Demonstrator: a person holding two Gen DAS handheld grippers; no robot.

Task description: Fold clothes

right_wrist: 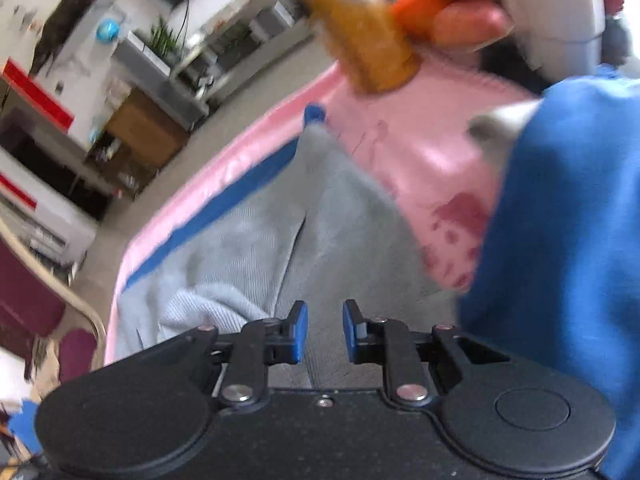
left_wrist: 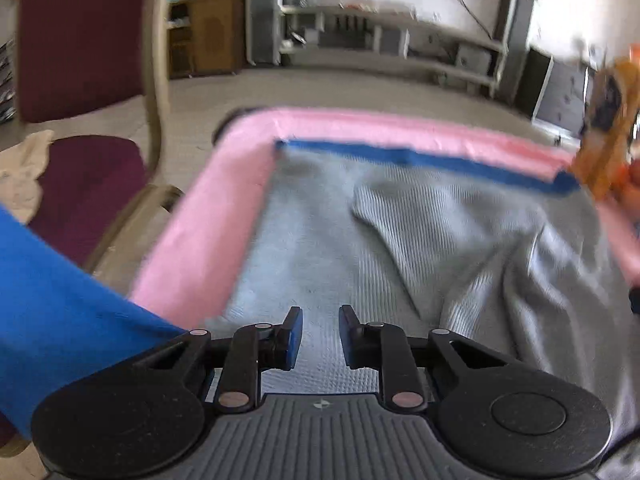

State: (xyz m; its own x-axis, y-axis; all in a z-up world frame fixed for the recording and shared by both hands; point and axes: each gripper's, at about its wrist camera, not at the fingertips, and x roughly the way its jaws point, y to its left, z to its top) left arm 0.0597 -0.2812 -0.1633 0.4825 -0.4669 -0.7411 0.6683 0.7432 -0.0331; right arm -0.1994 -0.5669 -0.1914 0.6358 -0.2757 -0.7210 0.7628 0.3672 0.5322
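Note:
A grey ribbed garment (left_wrist: 460,240) lies spread and rumpled on a table under a pink cloth (left_wrist: 208,240), inside a border of blue tape (left_wrist: 420,158). My left gripper (left_wrist: 321,338) hovers open over the garment's near left part, nothing between its fingers. In the right wrist view the same grey garment (right_wrist: 320,216) shows a fold running away from me. Just above it my right gripper (right_wrist: 325,330) stands open and empty. Blue fabric (right_wrist: 560,260) hangs at the right of this view and blue fabric (left_wrist: 52,320) also fills the left wrist view's lower left corner.
A chair with maroon cushions (left_wrist: 92,192) stands left of the table, a pale cloth (left_wrist: 20,172) on its seat. An orange furry object (right_wrist: 360,40) and fruit-like items (right_wrist: 448,12) sit at the table's far right corner. Shelves and cabinets (left_wrist: 208,32) line the far wall.

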